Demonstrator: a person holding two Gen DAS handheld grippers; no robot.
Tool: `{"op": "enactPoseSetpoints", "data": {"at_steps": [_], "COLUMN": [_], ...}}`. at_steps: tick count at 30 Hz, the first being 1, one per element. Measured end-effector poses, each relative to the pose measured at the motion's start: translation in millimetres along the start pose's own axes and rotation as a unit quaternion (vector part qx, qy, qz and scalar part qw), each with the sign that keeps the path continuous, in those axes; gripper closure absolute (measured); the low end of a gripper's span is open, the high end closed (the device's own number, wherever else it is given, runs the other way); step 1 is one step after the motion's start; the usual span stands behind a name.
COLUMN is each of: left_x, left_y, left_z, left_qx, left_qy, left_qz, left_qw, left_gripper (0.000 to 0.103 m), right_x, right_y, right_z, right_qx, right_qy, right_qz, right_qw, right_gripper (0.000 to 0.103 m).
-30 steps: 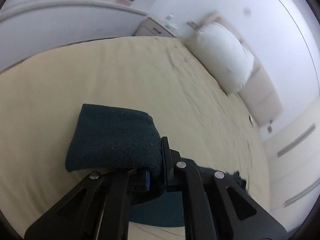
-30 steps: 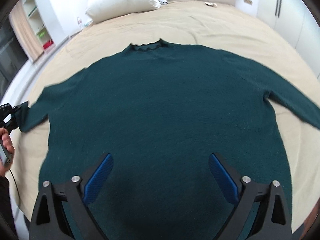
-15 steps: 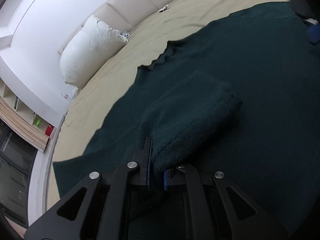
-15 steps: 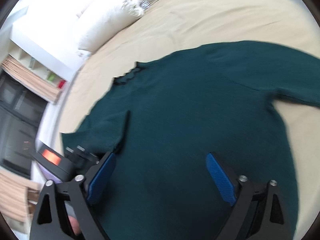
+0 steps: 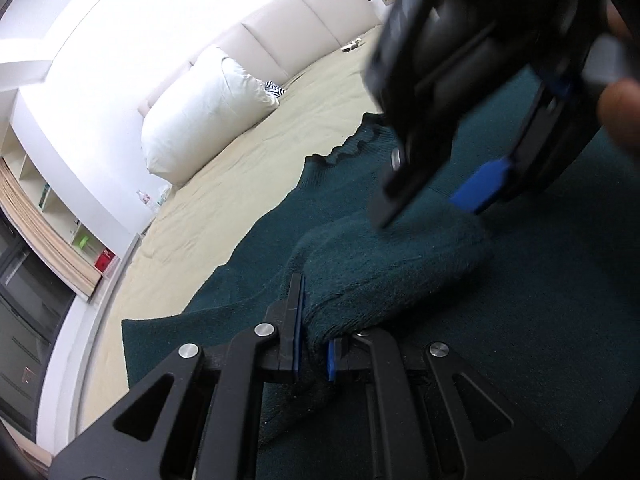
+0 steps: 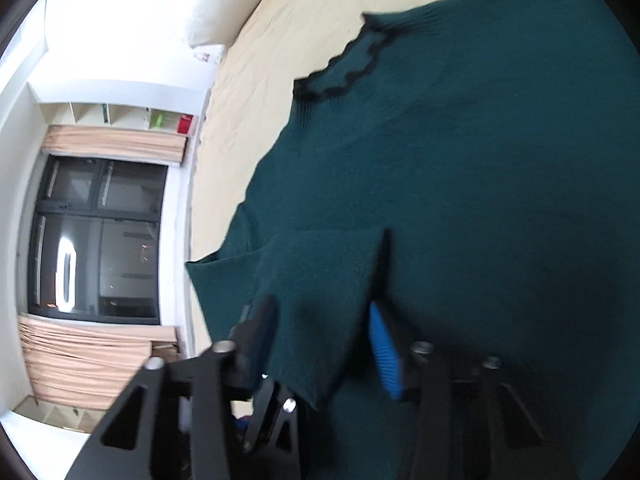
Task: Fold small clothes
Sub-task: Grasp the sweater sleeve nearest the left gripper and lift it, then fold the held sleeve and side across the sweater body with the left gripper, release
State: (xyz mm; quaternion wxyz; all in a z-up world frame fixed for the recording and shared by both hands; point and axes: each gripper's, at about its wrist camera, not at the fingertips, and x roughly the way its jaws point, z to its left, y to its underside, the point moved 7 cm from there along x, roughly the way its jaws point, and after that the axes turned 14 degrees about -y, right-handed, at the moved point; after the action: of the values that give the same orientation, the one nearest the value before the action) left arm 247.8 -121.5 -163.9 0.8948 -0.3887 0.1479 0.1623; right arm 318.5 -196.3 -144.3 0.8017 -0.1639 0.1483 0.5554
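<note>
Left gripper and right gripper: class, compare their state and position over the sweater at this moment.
The left gripper is shut on the sweater sleeve, its pads pinching the fold; the right gripper is open, its fingers astride the sleeve without pinching it. The left gripper sits low at the sleeve's near end; the right gripper comes down from above at its far end. Both have black frames and blue pads, and both work over the teal sweater.

Bedroom furnishings around the work surface.
White pillow point(image 5: 208, 108) lies at the far side of the beige bed point(image 5: 240, 168); shelves point(image 6: 116, 118) and window point(image 6: 96, 236) stand left.
</note>
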Motion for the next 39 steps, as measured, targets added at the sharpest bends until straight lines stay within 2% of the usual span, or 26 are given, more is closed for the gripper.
{"op": "enactPoseSetpoints", "data": {"at_steps": [1,2,5,8,12,16,22,27,31,34,37,39], "left_x": [0,1,1,-8,-45,-68,-58,-63,-57,-33,-3,15], "left_y": [0,0,4,5,9,21,33,36,29,23,21,23], "left_z": [1,3,3,7,16,14,9,19,52,87,114,130], "left_qx": [-0.003,-0.007,-0.008,-0.025,-0.053,-0.066,-0.071,-0.086,-0.120,-0.152,-0.178,-0.208], "left_qy": [0.002,0.008,0.030,0.058,0.095,0.124,0.122,0.119,0.090,0.064,0.045,0.052], "left_qz": [0.002,0.006,0.027,0.039,0.034,0.052,0.083,0.084,0.066,0.078,0.097,0.118], "left_qw": [1.0000,0.9999,0.9991,0.9972,0.9935,0.9887,0.9864,0.9855,0.9864,0.9832,0.9782,0.9696], "left_gripper": [0.095,0.095,0.095,0.094,0.092,0.092,0.092,0.092,0.092,0.092,0.092,0.092], "right_x": [3,5,-2,-27,-71,-111,-139,-141,-136,-144,-142,-141], "right_y": [0,-2,-3,-7,-18,-29,-29,-28,-30,-32,-35,-34], "right_z": [1,4,15,26,20,-1,-29,-35,-38,-38,-41,-45], "right_qx": [-0.012,-0.026,-0.081,-0.128,-0.140,-0.129,-0.116,-0.119,-0.121,-0.120,-0.119,-0.116], "right_qy": [0.009,0.019,0.051,0.084,0.124,0.180,0.212,0.225,0.228,0.231,0.235,0.237], "right_qz": [0.002,0.001,-0.010,-0.042,-0.089,-0.121,-0.122,-0.119,-0.119,-0.123,-0.121,-0.119], "right_qw": [1.000,0.999,0.995,0.987,0.978,0.968,0.963,0.960,0.959,0.958,0.957,0.957], "right_gripper": [0.087,0.092,0.094,0.095,0.095,0.095,0.095,0.095,0.095,0.095,0.095,0.095]}}
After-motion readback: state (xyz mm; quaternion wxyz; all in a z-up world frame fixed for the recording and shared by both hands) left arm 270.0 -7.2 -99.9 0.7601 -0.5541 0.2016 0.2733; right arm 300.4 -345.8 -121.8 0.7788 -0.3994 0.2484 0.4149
